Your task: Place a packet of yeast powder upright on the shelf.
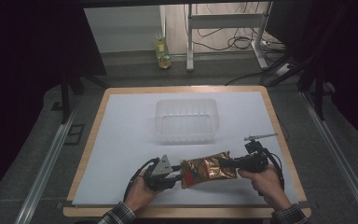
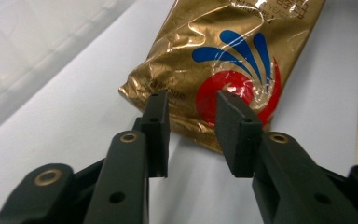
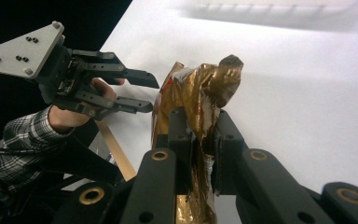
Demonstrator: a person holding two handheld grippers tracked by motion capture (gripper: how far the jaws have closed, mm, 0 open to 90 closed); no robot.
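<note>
Near the bench's (image 1: 121, 140) front edge, the gold foil pouch (image 1: 208, 170) is looking light, crinkly and slippery; the right gripper (image 3: 200, 149) is pinching its crimped end, while the left gripper's (image 2: 192, 135) fingers are standing spread beside its other end.

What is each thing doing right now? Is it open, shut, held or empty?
Crinkled gold foil snack bag: sealed, held at one end.
Clear plastic tub: empty, upright, untouched.
Left hand-held gripper: open, at the bag's end, not gripping.
Right hand-held gripper: shut on the bag.
</note>
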